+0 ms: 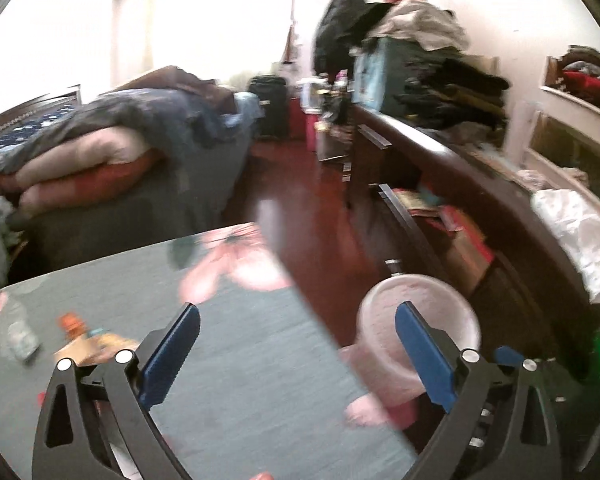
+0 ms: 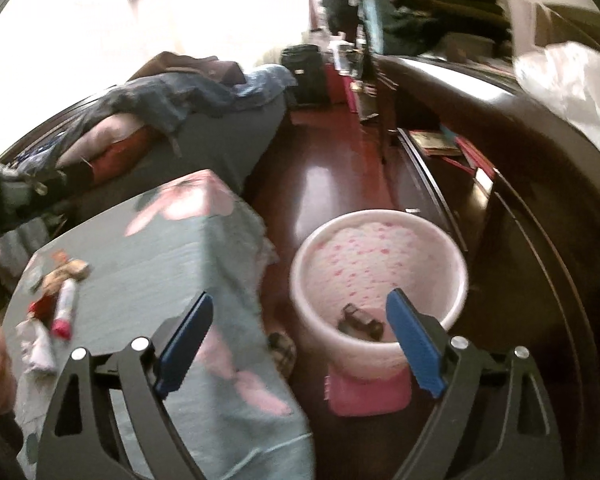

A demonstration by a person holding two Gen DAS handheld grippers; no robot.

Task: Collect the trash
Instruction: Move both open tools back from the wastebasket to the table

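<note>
Hovering: left gripper and right gripper, both up above the scene
Left tongs: spread wide, nothing between the blue pads
Right tongs: spread wide too, empty
Landmark: pink bin on the dark red floor
Inside the bin: one dark, crumpled scrap, possibly a wrapper, too blurred to name
Left of the bin: table under a grey floral cloth
Far side of that table from the bin: leftover trash, a red-capped tube among small wrappers
</note>
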